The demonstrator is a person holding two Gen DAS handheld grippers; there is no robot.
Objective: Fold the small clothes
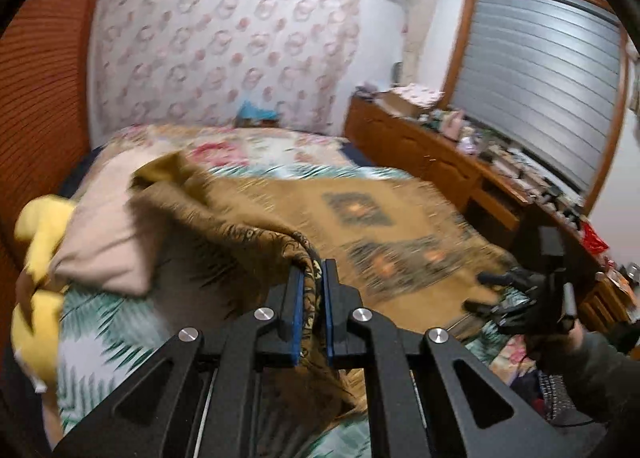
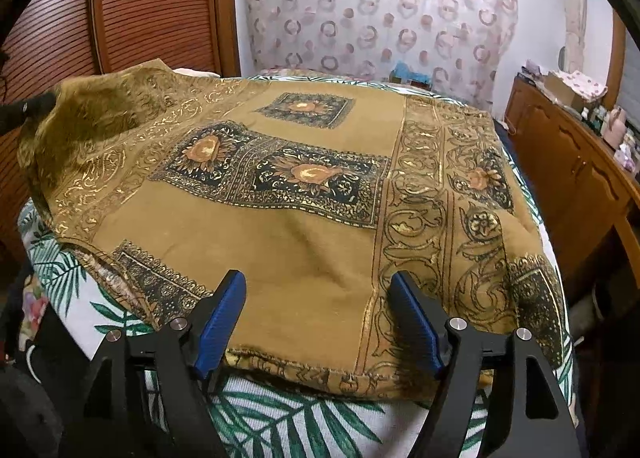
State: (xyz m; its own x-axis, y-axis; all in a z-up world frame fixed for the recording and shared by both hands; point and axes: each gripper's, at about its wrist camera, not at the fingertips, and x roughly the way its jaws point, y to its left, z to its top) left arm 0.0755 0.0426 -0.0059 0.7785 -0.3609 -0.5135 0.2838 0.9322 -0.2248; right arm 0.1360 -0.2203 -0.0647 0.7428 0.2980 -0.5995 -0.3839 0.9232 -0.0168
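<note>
**Corner lifted, near hem waiting**

My left gripper [image 1: 312,298] is clamped on a bunched edge of the ochre printed cloth [image 2: 304,217], the fabric pinched between its blue pads [image 1: 295,314] and raised off the bed, so a slack fold trails away from it toward the pillow side. The rest of the cloth lies spread over the palm-leaf bedspread [image 2: 280,422], with its stitched near hem running just in front of my right gripper [image 2: 318,322]. That one stands wide open and holds nothing; its fingers [image 2: 224,318] hover over the hem, one to each side of a plain stretch of it.

I judge the cloth thin, light and limp: it sags under its own weight where I lift it and wrinkles easily, so it will not keep a crease unless laid down flat. The gold print may make it a little slick between the pads. The sensible hold for the right side looks to be the near hem, by the border band [image 2: 416,217], gripping the doubled stitched edge and not the single layer.

A beige pillow [image 1: 104,225] and something yellow [image 1: 36,250] sit beside the lifted fold; I should keep the cloth from dragging over them.
</note>
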